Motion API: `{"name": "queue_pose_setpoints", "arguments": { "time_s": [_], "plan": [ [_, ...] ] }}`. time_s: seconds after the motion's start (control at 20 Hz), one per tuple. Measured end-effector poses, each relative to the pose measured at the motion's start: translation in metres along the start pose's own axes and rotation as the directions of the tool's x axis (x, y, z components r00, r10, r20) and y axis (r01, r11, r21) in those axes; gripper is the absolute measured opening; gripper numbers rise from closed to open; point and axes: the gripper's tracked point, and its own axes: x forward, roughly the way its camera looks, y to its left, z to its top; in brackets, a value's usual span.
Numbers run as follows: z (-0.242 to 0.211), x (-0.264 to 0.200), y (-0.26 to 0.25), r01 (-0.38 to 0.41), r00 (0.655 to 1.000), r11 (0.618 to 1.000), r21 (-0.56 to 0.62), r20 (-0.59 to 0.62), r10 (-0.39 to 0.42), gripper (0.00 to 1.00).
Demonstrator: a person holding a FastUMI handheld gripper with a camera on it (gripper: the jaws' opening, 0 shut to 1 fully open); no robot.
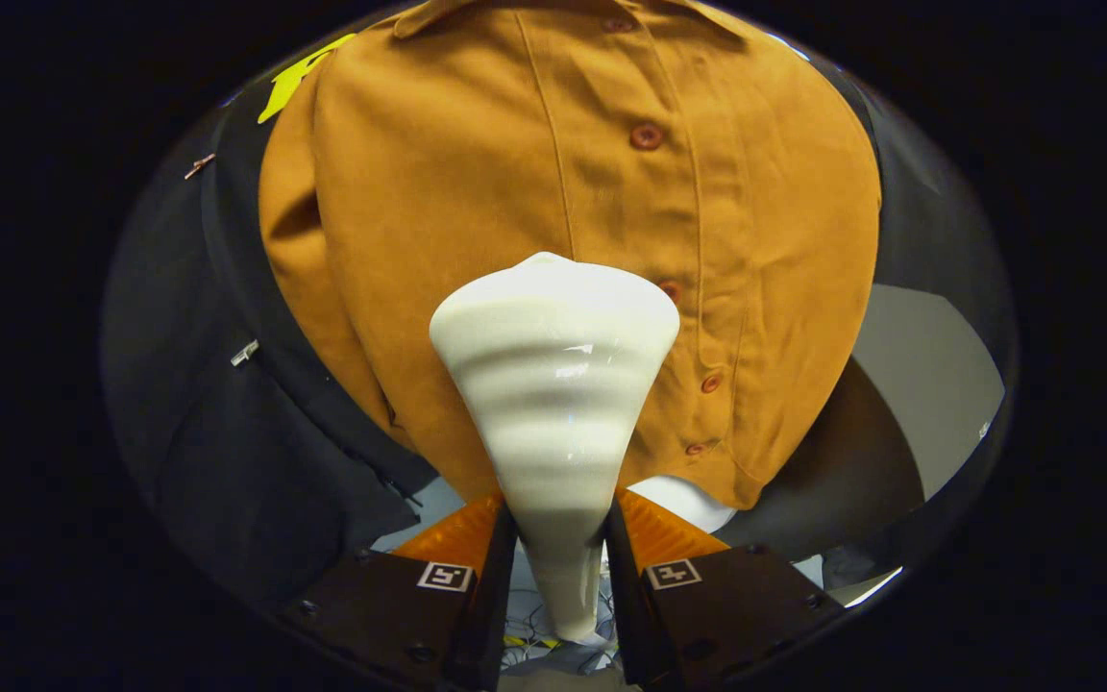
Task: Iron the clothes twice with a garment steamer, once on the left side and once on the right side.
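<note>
A mustard-brown button-up shirt (477, 192) hangs straight ahead, its button placket (647, 136) running down just right of middle. A cream-white garment steamer (553, 384) with a ribbed, cone-shaped head rises from between my fingers, its wide end up against the shirt's lower front, a little left of the placket. My gripper (558, 538) is shut on the steamer's narrow handle, one finger pressing each side. The steamer head hides the shirt's lower middle.
Black cloth (217, 423) hangs behind and to the left of the shirt, held by small clips (244, 354). A grey floor or wall patch (928, 384) lies to the right. A white rounded base (683, 500) shows under the shirt hem, with cables (534, 639) below.
</note>
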Motion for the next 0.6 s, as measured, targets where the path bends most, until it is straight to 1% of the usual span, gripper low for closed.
{"name": "queue_pose_setpoints", "arguments": {
  "time_s": [0.35, 0.6],
  "plan": [
    [0.042, -0.036, -0.021, 0.010, 0.992, 1.000, 0.011, 0.125, -0.012, 0.50],
    [0.077, -0.061, -0.027, -0.001, 0.969, 1.000, 0.005, 0.245, 0.000, 0.50]
  ]
}}
